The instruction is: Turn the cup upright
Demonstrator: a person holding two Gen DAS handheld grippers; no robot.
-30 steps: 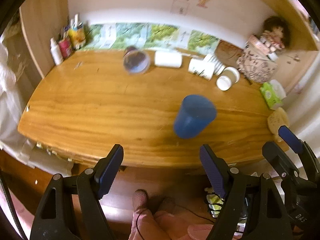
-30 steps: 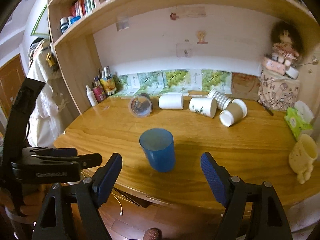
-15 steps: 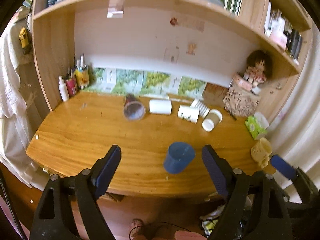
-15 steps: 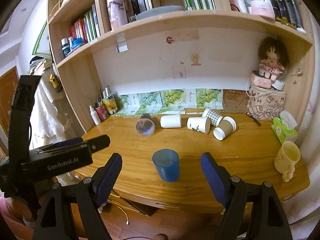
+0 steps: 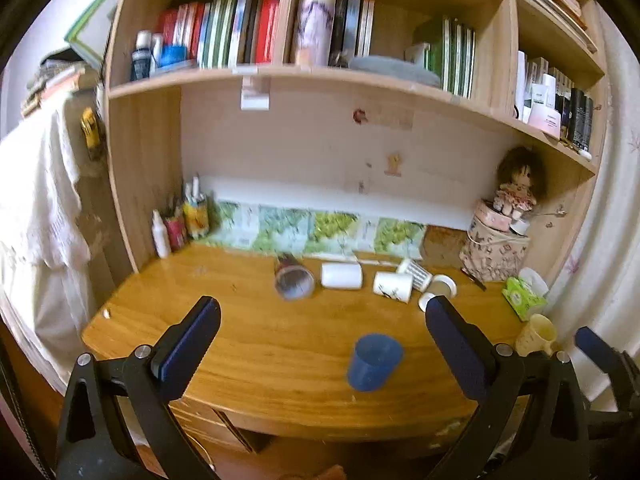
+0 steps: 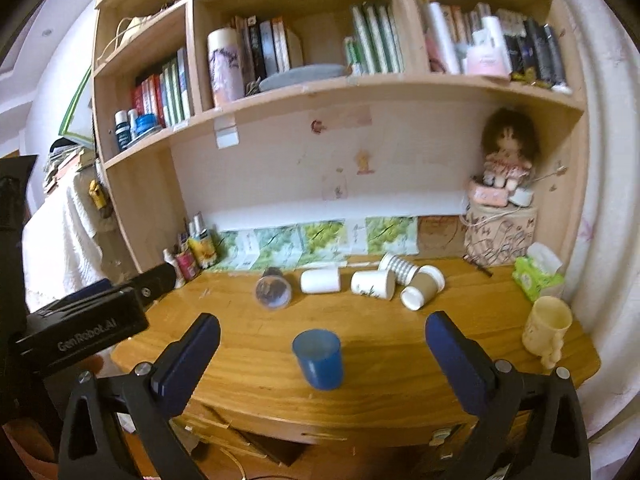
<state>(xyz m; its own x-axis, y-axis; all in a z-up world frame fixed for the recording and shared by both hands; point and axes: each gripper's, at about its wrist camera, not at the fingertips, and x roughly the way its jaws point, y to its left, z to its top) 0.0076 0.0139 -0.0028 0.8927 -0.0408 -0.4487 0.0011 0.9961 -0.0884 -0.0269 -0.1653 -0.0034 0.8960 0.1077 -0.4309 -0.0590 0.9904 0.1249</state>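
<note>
Blue cup (image 6: 318, 358) upright on table (image 6: 400, 360); looks light, thin plastic, grab mid-wall gently. My left gripper (image 5: 320, 344) and right gripper (image 6: 320, 344) wide open, empty.

Tabletop (image 6: 460, 344) clutter and shelving, both views.

Back row, all lying on their sides: clear tumbler (image 6: 273, 289), white cup (image 6: 320, 280), printed cup (image 6: 373, 284), striped cup (image 6: 398, 267), brown cup (image 6: 423, 287), the last three bunched together. Yellow mug (image 6: 547, 325) upright at right edge; green tissue pack (image 6: 536, 276) behind it. Bottles (image 5: 176, 226) in left back corner. Doll (image 6: 506, 152) on patterned box (image 6: 500, 232). Books (image 5: 228, 28) on shelf above.
</note>
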